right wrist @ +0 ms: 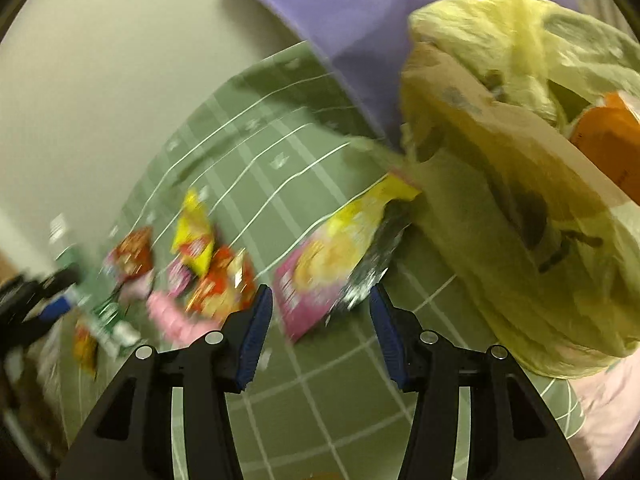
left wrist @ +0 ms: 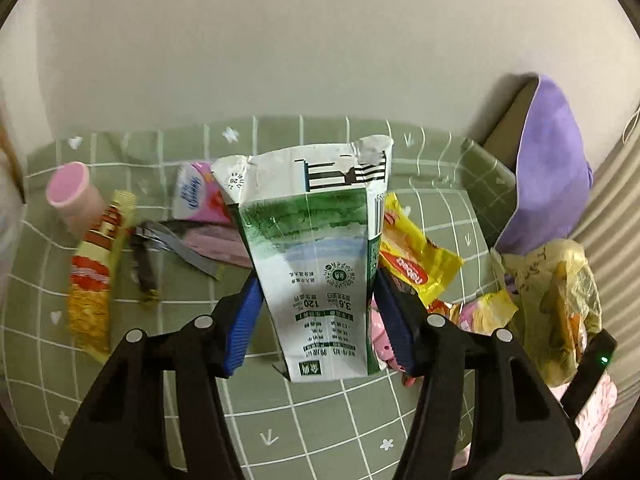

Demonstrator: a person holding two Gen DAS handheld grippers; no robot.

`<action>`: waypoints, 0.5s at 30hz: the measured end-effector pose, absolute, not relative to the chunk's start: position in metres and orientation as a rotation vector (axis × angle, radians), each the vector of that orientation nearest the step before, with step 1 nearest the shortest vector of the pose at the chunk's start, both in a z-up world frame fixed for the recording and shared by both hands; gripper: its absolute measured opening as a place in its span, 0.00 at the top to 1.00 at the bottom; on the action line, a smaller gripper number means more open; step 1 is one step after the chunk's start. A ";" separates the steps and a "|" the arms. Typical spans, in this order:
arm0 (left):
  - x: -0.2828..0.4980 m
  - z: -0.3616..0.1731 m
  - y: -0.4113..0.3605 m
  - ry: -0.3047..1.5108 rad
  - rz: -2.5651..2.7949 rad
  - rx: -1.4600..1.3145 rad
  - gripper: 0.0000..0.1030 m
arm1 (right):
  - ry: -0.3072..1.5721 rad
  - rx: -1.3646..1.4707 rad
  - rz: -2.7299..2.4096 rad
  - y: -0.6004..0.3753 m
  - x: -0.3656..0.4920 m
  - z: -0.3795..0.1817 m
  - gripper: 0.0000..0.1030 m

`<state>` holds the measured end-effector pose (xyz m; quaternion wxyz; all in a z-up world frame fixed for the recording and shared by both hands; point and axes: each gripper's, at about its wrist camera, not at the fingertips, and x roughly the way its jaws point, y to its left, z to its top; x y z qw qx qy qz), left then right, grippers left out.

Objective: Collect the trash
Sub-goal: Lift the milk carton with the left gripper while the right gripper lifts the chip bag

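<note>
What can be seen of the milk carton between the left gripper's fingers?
The milk carton is white paperboard printed with a green and blue landscape, barcodes and small text that reads upside down. Its top is torn open and ragged, the body creased. It stands roughly upright over the green checked cloth, the left gripper with its blue pads pressing both sides.

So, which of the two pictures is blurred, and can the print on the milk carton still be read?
Left wrist view: mostly sharp; the milk carton between the jaws shows readable print, upside down, and straight grid lines on the green tablecloth bend from the fisheye. Right wrist view: motion blur smears the wrappers and the yellow bag; only the right gripper looks crisp.
</note>
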<state>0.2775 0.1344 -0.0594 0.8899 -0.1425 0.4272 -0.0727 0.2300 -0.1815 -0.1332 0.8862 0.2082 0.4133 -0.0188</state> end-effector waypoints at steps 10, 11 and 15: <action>0.274 -0.051 0.134 0.857 -0.203 -0.217 0.48 | 0.878 0.474 -0.057 -0.178 0.269 -0.156 0.58; 0.276 -0.051 0.135 0.861 -0.208 -0.217 0.48 | 0.886 0.475 -0.023 -0.175 0.272 -0.159 0.68; 0.280 -0.052 0.136 0.866 -0.213 -0.215 0.48 | 0.879 0.429 0.047 -0.162 0.275 -0.157 0.84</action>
